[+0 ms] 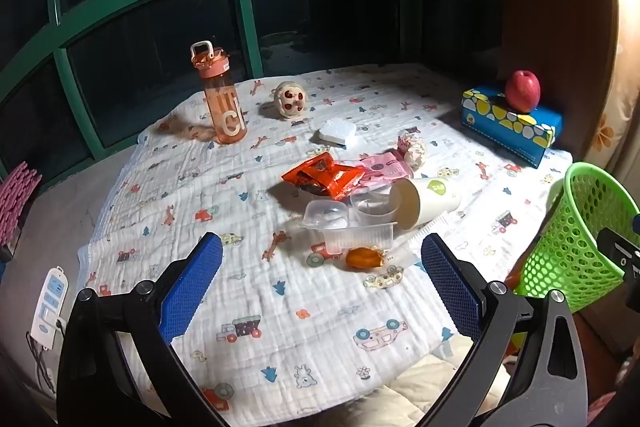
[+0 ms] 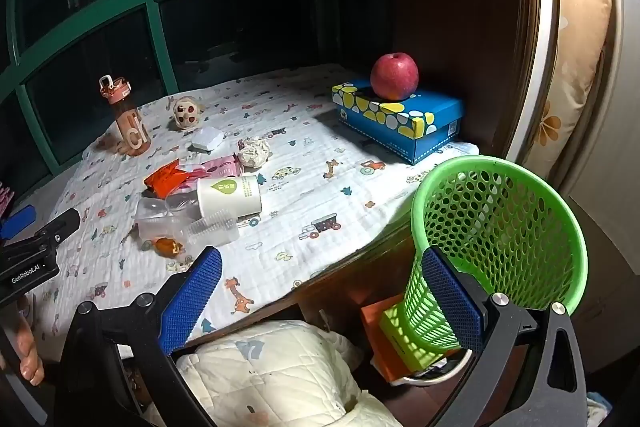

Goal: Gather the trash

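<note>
Ahead of the left gripper, jaws spread wide and empty, the trash heap lay mid-cloth, its cup tipped sideways. Nearer the basket, the right gripper also gaped empty; the left looked closer to the heap.

Tipped paper cup, orange wrapper, clear plastic tubs clustered mid-cloth, green mesh basket upright beside.
</note>
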Demonstrator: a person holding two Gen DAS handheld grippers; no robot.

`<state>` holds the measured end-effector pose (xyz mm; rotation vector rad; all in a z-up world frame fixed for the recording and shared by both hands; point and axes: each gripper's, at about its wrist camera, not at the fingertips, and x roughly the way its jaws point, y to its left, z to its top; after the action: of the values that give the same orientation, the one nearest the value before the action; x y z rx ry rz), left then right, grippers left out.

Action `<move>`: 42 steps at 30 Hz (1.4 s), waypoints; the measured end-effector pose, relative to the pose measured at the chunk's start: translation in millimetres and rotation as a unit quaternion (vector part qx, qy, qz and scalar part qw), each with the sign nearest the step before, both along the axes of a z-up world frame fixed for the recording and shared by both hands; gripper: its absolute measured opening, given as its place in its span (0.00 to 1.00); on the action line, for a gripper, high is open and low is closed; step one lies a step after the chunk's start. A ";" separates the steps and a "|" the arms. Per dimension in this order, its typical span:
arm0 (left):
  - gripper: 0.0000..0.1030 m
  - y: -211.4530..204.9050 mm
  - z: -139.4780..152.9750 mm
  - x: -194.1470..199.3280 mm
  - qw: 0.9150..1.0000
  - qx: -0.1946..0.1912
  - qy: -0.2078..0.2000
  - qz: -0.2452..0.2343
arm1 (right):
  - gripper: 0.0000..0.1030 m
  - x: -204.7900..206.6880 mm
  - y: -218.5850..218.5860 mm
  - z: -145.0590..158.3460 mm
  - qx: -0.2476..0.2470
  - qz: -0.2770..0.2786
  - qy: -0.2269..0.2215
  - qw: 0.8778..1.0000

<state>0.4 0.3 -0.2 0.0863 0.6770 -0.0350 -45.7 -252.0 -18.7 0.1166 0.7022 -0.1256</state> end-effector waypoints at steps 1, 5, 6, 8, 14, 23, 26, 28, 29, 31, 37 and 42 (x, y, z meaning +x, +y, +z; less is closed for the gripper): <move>0.95 0.1 -0.2 0.3 1.000 0.000 0.000 0.000 | 0.94 0.5 0.3 -0.1 -0.003 -0.001 0.004 1.000; 0.95 1.2 -1.2 1.7 1.000 0.001 -0.003 0.002 | 0.94 -0.1 -0.5 0.6 -0.003 0.000 0.002 1.000; 0.95 1.4 -1.0 0.4 1.000 -0.001 -0.005 0.000 | 0.94 -0.4 -1.0 0.7 -0.003 -0.001 0.001 1.000; 0.95 -4.1 0.5 -1.3 1.000 -0.001 -0.007 -0.003 | 0.94 -0.6 -2.2 0.4 -0.003 -0.002 0.001 1.000; 0.95 -3.7 -2.5 -2.7 1.000 -0.001 -0.005 -0.006 | 0.94 1.0 -2.1 1.8 -0.003 -0.002 0.005 1.000; 0.95 -1.4 -4.3 -0.2 1.000 0.000 -0.002 -0.006 | 0.94 -1.2 -5.1 -1.8 -0.001 -0.006 0.004 1.000; 0.95 -1.3 -4.4 -0.4 1.000 -0.002 -0.002 -0.007 | 0.94 -1.0 -5.3 -1.5 -0.001 -0.006 0.003 1.000; 0.95 -3.3 -3.5 1.8 1.000 0.000 -0.001 -0.005 | 0.94 -1.0 -6.1 -1.4 0.000 -0.007 0.003 1.000; 0.95 -3.4 -3.7 2.2 1.000 0.000 0.000 -0.005 | 0.94 -0.8 -6.1 -0.9 -0.001 -0.007 0.004 1.000; 0.95 -3.3 -3.7 2.3 1.000 -0.001 -0.001 -0.005 | 0.94 -0.9 -5.9 -0.1 -0.001 -0.007 0.004 1.000; 0.95 -3.9 -3.9 3.8 1.000 -0.002 -0.001 -0.004 | 0.94 -1.1 -6.2 -0.4 0.000 -0.007 0.003 1.000; 0.95 -3.4 -3.6 2.7 1.000 -0.003 -0.002 -0.003 | 0.94 -0.9 -7.4 1.0 0.001 -0.007 0.005 1.000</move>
<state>3.1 -3.0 -3.8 0.0824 0.6732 -0.0424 -46.5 -259.4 -17.8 0.1225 0.7116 -0.1399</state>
